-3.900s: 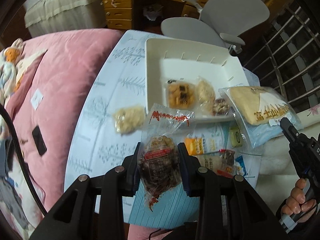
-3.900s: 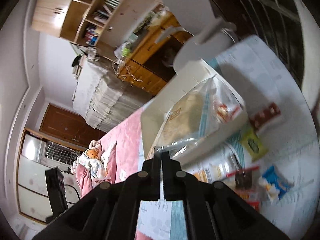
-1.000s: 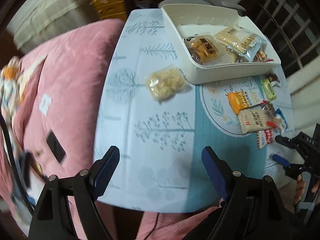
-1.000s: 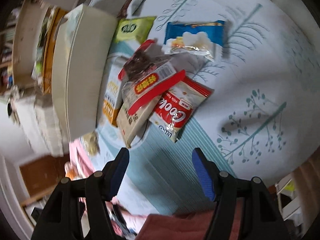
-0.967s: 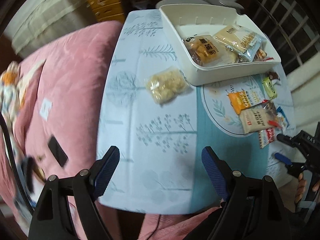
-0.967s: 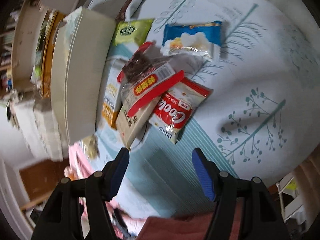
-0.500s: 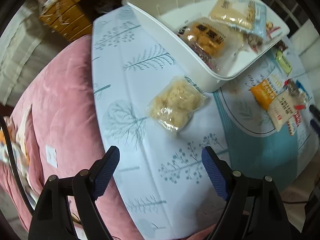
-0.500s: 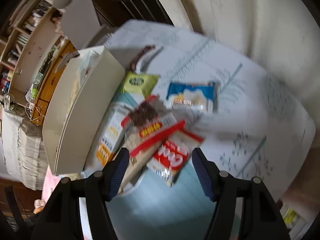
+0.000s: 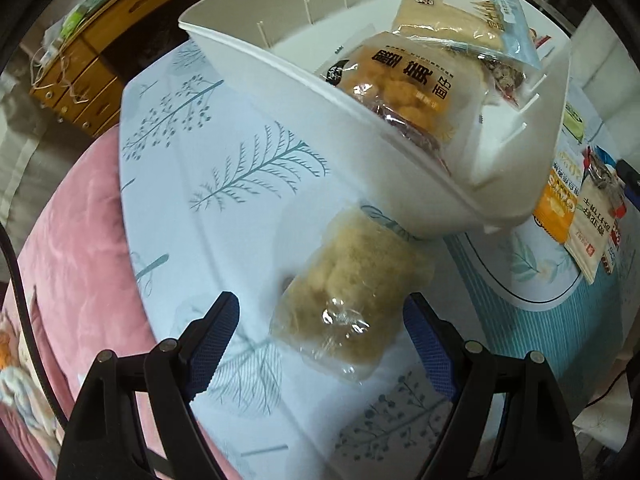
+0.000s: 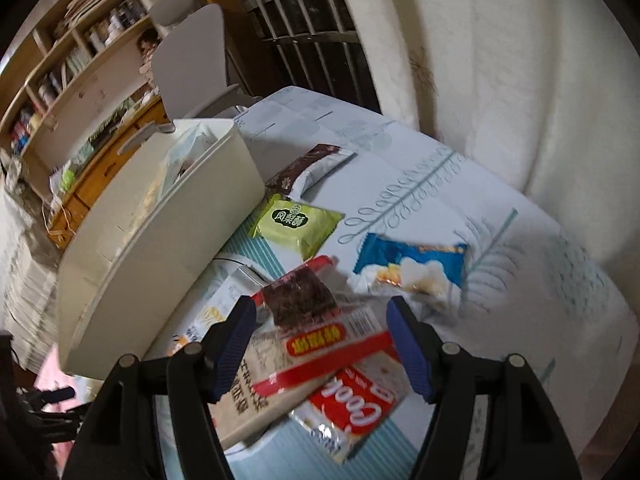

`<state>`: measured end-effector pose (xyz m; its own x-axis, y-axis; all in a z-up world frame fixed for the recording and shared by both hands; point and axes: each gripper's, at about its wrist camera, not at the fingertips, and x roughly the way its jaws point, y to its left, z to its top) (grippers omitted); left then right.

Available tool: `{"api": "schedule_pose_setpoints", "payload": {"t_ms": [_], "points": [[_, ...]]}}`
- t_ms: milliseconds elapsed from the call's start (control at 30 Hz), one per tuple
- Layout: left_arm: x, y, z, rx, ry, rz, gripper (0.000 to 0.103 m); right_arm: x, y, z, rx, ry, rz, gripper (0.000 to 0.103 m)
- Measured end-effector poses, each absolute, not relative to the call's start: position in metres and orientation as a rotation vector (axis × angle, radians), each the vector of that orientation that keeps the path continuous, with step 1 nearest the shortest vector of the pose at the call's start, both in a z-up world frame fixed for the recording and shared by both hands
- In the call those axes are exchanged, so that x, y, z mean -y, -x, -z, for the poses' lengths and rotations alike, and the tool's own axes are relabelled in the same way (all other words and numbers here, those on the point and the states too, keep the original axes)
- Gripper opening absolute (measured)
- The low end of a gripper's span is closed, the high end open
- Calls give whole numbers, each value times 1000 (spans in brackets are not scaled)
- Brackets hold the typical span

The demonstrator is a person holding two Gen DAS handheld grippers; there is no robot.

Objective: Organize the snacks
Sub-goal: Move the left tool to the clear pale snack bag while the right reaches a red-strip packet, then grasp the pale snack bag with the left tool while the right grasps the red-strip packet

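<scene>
Snack packets are crowding the bench [image 9: 208, 168], which is lying under a pale tree-print cloth. A white bin [image 9: 360, 140] is sitting on it, already carrying an orange-filled packet [image 9: 404, 84] and a pale cake packet [image 9: 452, 20]. Just beside the bin's near wall, a clear bag of pale crumbly snack [image 9: 352, 300] is lying flat on the cloth, its long axis running from the bin's base toward the camera, one short end nearly touching the bin wall.

The left hand-held gripper [image 9: 320, 332] is hanging spread wide over this bag, its blue pads standing clear of the bag's sides. A pink quilt [image 9: 72, 240] is bordering the bench edge on that side, leaving open cloth to the bag's left.

In the right wrist view, the right hand-held gripper [image 10: 320, 336] is opening its jaws over a pile: a red-banded clear packet [image 10: 316, 328] is lying between them untouched, over a beige packet [image 10: 248, 400] and a red cookie packet [image 10: 356, 404]. A green packet [image 10: 296, 224], a blue packet [image 10: 412, 268] and a brown bar [image 10: 308, 168] are lying beyond, with bare cloth stretching toward a white cushion [image 10: 520, 100].
</scene>
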<state>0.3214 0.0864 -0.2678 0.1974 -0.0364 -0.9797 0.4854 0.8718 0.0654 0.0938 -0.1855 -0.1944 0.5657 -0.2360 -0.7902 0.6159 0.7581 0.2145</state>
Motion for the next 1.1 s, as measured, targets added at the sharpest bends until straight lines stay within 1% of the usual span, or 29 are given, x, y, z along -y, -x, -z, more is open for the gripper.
{"api": "schedule_pose_setpoints", "payload": {"t_ms": [233, 367, 433, 467, 533, 567, 867, 900, 967, 1100], "points": [[-88, -331, 278, -1315, -370, 456, 83, 172, -111, 210, -882, -356, 536, 68], [-87, -331, 284, -1320, -384, 493, 83, 174, -116, 215, -889, -348, 530, 68], [-85, -328, 286, -1319, -398, 496, 79, 174, -118, 217, -897, -333, 526, 68], [-82, -325, 285, -1316, -399, 494, 78, 174, -120, 219, -904, -320, 525, 68], [-82, -325, 287, -1320, -388, 500, 72, 174, -122, 220, -901, -303, 528, 68], [-82, -325, 288, -1322, -383, 506, 71, 174, -122, 220, -897, -298, 526, 68], [-84, -319, 289, -1301, -399, 500, 63, 172, -125, 226, -913, -262, 542, 67], [-84, -317, 289, -1300, -400, 502, 60, 171, -125, 226, -913, -255, 542, 65], [-83, -315, 288, -1294, -397, 504, 59, 169, -125, 225, -909, -245, 541, 60], [-85, -312, 286, -1292, -395, 511, 57, 162, -125, 222, -914, -205, 544, 46]]}}
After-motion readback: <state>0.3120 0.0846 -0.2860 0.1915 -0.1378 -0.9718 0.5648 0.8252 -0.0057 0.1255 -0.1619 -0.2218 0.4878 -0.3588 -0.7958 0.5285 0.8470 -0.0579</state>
